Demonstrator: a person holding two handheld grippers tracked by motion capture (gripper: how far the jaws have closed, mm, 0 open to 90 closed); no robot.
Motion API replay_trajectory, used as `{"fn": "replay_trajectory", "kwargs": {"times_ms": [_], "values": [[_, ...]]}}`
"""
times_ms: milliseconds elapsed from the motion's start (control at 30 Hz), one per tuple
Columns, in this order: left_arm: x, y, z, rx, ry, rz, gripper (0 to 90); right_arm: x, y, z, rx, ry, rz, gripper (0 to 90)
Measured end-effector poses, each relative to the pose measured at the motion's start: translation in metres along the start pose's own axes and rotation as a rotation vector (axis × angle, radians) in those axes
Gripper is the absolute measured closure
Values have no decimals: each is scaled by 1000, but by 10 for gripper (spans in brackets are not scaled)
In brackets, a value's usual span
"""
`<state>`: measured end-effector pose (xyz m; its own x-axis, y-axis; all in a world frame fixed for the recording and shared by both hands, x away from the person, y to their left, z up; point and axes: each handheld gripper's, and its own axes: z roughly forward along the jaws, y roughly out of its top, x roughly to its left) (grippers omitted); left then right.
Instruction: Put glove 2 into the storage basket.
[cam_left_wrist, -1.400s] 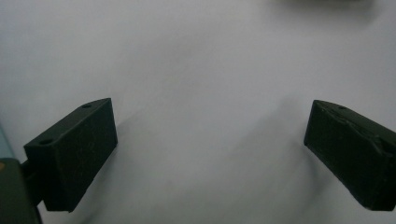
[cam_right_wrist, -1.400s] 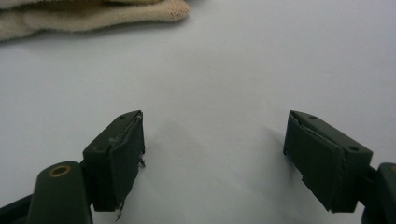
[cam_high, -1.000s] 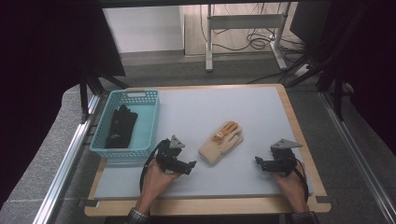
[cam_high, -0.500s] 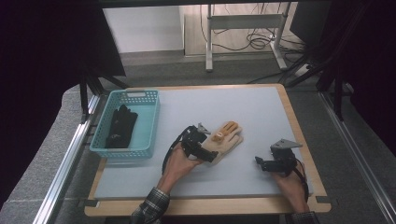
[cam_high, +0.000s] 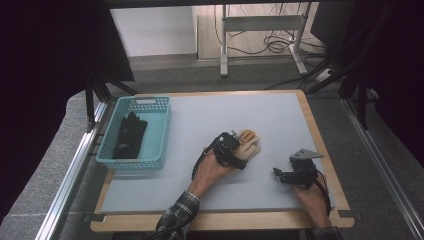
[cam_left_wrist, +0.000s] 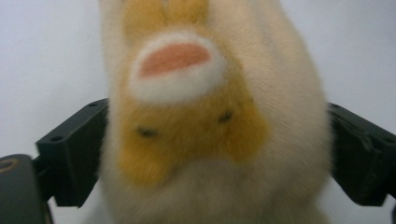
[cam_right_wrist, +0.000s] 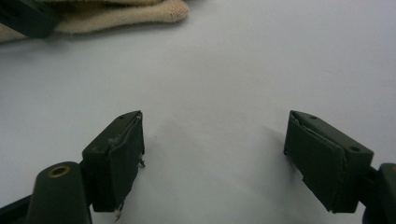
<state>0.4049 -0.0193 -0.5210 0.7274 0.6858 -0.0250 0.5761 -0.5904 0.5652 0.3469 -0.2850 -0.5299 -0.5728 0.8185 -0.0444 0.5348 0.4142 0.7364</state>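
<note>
**Left gripper around the plush glove, right gripper waiting**

The grey counter (cam_high: 280, 120) takes the middle of the high view. In its left part stands a turquoise basket (cam_high: 160, 132) with a black glove (cam_high: 129, 136) inside. Near the centre of the frame lies the cream and orange plush glove (cam_high: 248, 146). The left gripper (cam_high: 231, 151) is over its near end. In the left gripper view the glove sits between the two black jaws, which have just been closing a little; it touches both of them, but I cannot tell if they already press it. At the lower right, the right gripper (cam_high: 280, 175) rests on the counter, its jaws spread wide with nothing between them.
</note>
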Motion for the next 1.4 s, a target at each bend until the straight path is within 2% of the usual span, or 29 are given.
{"fn": "replay_trajectory", "kwargs": {"times_ms": [167,233,300,433,567,733,900,1200,1400], "values": [[-1,2,1,11,0,-18,154,0,0,0,0,1,0,194],[-1,2,-2,11,3,-25,239,0,0,0,0,1,-1,193],[-1,1,-4,6,-3,-22,366,0,0,0,0,0,-2,193],[4,0,-6,3,-15,-34,490,0,0,0,1,0,-1,193],[6,-1,-8,-4,-46,-37,564,0,0,0,1,0,-2,193],[16,-2,-12,-16,-82,-52,586,0,0,0,0,0,-2,193],[26,-2,-21,-26,-65,-74,586,0,0,0,0,1,0,193],[49,-2,-49,-53,-19,-114,583,0,0,0,0,1,0,193],[67,-4,-75,-73,16,-141,582,0,0,0,0,1,-1,193]]}}
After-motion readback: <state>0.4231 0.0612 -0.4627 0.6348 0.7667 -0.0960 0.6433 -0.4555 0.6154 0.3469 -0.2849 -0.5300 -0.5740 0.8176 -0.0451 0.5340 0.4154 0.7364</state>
